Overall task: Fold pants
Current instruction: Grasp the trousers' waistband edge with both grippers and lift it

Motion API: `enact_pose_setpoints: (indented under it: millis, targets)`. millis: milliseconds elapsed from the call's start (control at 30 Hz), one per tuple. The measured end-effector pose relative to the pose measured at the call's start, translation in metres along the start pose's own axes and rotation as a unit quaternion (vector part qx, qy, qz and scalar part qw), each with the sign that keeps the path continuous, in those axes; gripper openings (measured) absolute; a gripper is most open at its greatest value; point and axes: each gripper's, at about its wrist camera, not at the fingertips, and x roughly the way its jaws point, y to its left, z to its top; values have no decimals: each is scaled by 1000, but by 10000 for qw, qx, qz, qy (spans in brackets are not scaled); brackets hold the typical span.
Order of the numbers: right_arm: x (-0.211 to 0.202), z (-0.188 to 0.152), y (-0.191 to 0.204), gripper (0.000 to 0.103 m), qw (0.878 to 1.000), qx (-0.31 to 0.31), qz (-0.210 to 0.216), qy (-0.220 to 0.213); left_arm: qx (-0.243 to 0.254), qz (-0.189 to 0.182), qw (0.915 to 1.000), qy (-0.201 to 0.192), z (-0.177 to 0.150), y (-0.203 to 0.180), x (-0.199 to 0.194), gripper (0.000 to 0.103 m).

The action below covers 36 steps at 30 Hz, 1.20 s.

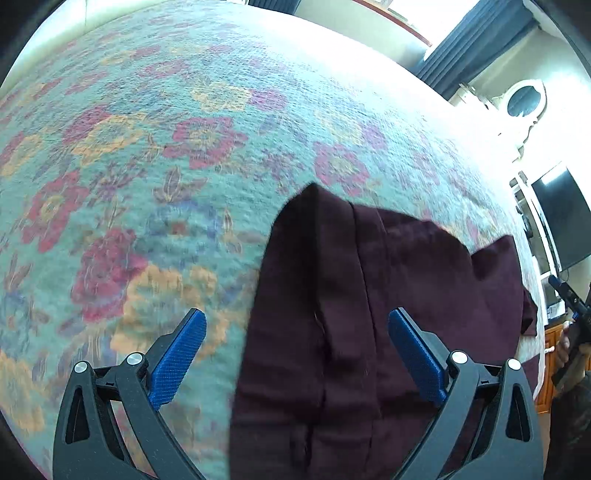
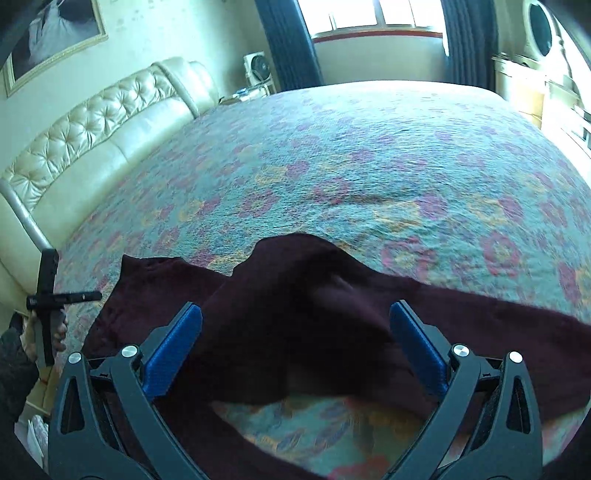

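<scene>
Left gripper (image 1: 297, 325): spread wide, holding nothing, two blue pads (image 1: 177, 354) apart, above the near part of the pants (image 1: 332, 295). No visible touch between pads and cloth.

Right gripper (image 2: 295, 317): also spread wide, holding nothing, hanging over the dark cloth with its two blue fingers (image 2: 173, 350) on either side of a raised fold.

One pair of pants, dark maroon, lying on the bedspread (image 1: 147, 166) close to the near edge of the bed. In the right wrist view: stretched across from left to right, with a hump bunched up in the middle and a patch of bedspread showing in front of it. In the left wrist view: a long seam running away from the camera, ending in a pointed corner.

One floral bedspread, teal with red and yellow flowers, covering the whole bed.

Farther away: one cream tufted headboard (image 2: 92, 129) at the left, one framed picture (image 2: 55, 33) above it, dark blue curtains (image 2: 288, 44) beside one bright window (image 2: 369, 18), one small fan (image 2: 256, 66) in the corner.
</scene>
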Motion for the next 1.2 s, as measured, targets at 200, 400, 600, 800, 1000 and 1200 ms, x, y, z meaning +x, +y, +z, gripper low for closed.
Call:
enact_pose_setpoints:
  millis: [200,400,600,800,1000,1200]
  targets:
    - [76,49,8,101,9957,-595,-62,713,971,-138,9949,245,40,-16,45,98]
    - [133,67,5,101,9799,-877,61,1792,1559,-128,9866,458,51,-29,68,98]
    - [146,51,10,18,9580,-1070,10,2662,1493,-308,9868,547,59,-25,65,49]
    - [94,42,19,8,9708,-1166,-93,2096,1683,-303,9834,601,56,-42,58,15]
    - [0,19,47,5,9841,-1400,-197,1074,1521,-829,9848,114,49,-46,-6,14]
    - [-82,-43,76,0,9876,-1503,-384,223,1506,-1310,9793,-322,0,-53,-80,14]
